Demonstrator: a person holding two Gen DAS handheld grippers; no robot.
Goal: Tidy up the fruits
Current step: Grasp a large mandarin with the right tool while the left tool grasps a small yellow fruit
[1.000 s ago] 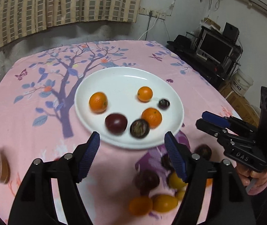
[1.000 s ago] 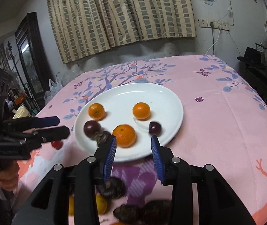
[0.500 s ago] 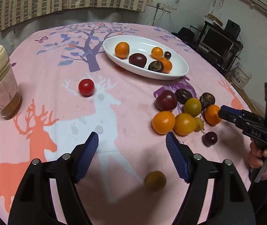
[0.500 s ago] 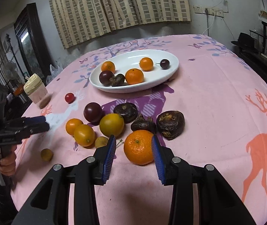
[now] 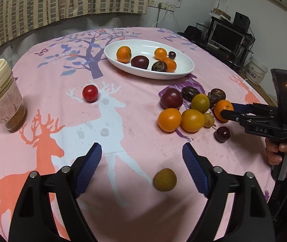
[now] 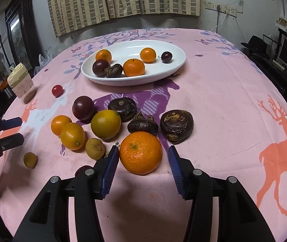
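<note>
A white oval plate at the far side holds several oranges and dark fruits. A loose pile lies nearer: a big orange, yellow and orange fruits, a dark plum, brown water chestnuts. My right gripper is open, its fingers on either side of the big orange without touching it. My left gripper is open above the cloth, a small brownish-yellow fruit lying just inside its right finger. A red cherry tomato sits apart at the left.
A lidded cup of pinkish drink stands at the left table edge. A dark cherry lies beside the pile. A hand holds the right gripper. The pink deer-print cloth is bare at the right.
Both grippers pulled back from over the plate and dropped low over the near table. The right one closed in around the big orange; the left one came up to the small yellow fruit.
</note>
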